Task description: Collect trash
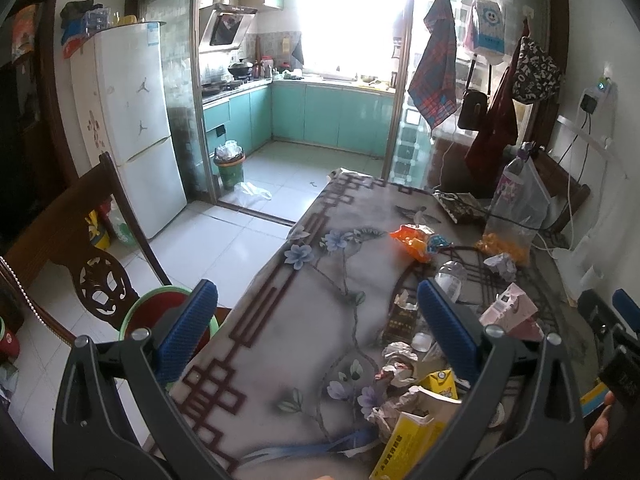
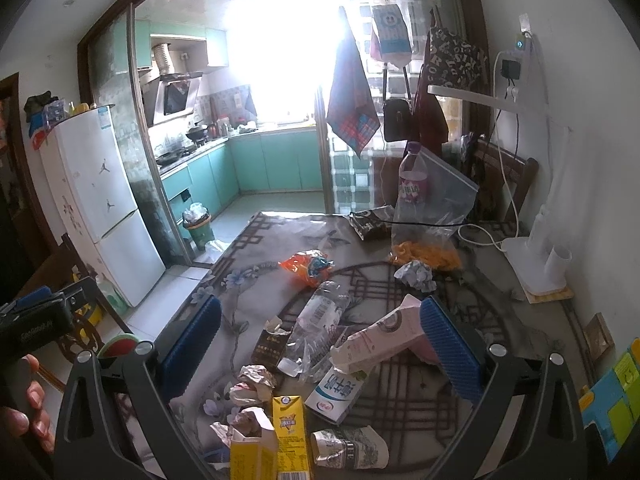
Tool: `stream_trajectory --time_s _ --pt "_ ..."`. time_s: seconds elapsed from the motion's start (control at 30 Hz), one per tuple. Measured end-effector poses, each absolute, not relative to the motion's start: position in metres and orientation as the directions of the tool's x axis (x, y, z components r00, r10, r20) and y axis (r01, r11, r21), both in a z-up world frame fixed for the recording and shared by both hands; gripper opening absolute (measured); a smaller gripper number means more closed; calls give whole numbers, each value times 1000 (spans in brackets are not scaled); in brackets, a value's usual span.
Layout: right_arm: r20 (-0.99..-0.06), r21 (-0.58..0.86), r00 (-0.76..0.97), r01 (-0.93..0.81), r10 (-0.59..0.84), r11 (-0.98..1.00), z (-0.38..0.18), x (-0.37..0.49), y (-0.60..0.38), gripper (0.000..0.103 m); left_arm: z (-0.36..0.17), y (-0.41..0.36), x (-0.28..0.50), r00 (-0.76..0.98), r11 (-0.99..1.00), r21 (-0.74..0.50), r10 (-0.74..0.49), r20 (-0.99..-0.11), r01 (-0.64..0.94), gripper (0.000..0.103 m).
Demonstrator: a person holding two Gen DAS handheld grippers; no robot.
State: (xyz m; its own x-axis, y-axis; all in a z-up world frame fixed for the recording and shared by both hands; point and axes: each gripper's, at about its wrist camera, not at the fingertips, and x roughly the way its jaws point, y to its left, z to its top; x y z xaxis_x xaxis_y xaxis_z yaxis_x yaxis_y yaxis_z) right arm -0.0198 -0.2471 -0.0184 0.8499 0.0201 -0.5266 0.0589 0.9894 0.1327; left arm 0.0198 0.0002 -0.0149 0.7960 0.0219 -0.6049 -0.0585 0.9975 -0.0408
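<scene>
Trash crowds the table (image 2: 248,240) around the crushed clear bottle (image 2: 320,316): a pink carton (image 2: 384,334) right of it, crumpled paper (image 2: 254,380) nearer, an orange wrapper (image 2: 304,266) beyond. Both the left gripper (image 1: 316,328) and right gripper (image 2: 320,340) hang wide and empty. Light cartons could skid off the edge if nudged. Beyond the bottle, a zip bag (image 2: 432,216) holds orange snacks.

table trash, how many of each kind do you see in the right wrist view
Drink cartons: 4 (yellow, second yellow, pink, white and blue)
Crushed clear bottles: 1
Crumpled paper balls: 3 ()
Orange snack wrappers: 1
Dark cigarette packs: 1
Crushed paper cups: 1
Total: 11
</scene>
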Motion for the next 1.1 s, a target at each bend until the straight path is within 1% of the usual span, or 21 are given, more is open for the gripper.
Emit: stream_trajectory --time_s 0.13,0.27,0.4,0.5,0.53,0.63,0.77,0.83,0.87,0.9,0.93,1.0,1.07,1.1 --pt "-530 132 848 61 19 989 -20 -19 -248 96 -13 2 19 792 995 -88 -23 -610 -39 98" --pt "-534 113 845 67 4 991 -21 -19 -247 96 -9 2 17 801 995 -94 -22 -599 -43 98" --pt "-512 86 859 76 -21 993 -19 -22 -246 96 -6 -1 15 808 995 -100 -39 -588 -25 98" --pt "-474 59 876 129 -86 990 -20 -24 -248 96 -8 -4 14 804 994 -105 -65 -591 3 98" --pt "-475 54 874 140 -98 989 -21 -24 -251 96 -10 -5 13 799 994 -109 -75 -596 12 98" --pt "-521 76 851 125 -67 989 -25 -22 -265 96 -20 -11 17 755 991 -122 -121 -644 55 98" --pt "-607 131 794 79 17 988 -41 -21 -285 96 -55 -33 18 639 962 -190 -272 -720 195 98" --pt "-649 141 760 74 36 987 -54 -23 -290 96 -81 -49 16 562 947 -188 -306 -768 259 91" --pt "-669 149 742 73 47 986 -61 -24 -293 95 -98 -58 13 504 928 -208 -345 -792 309 88" --pt "-690 171 720 66 72 983 -69 -26 -295 94 -112 -66 9 471 921 -203 -349 -810 333 87" --pt "-704 189 704 60 93 980 -75 -28 -296 87 -122 -70 5 450 918 -194 -344 -824 346 85" --pt "-734 222 665 43 138 974 -87 -32 -297 82 -148 -77 0 380 908 -199 -342 -859 368 77" --pt "-748 226 645 26 156 974 -93 -36 -294 70 -170 -75 -1 331 911 -225 -343 -879 345 74" --pt "-756 221 634 15 162 975 -95 -38 -292 68 -180 -72 0 312 913 -246 -350 -883 326 70"
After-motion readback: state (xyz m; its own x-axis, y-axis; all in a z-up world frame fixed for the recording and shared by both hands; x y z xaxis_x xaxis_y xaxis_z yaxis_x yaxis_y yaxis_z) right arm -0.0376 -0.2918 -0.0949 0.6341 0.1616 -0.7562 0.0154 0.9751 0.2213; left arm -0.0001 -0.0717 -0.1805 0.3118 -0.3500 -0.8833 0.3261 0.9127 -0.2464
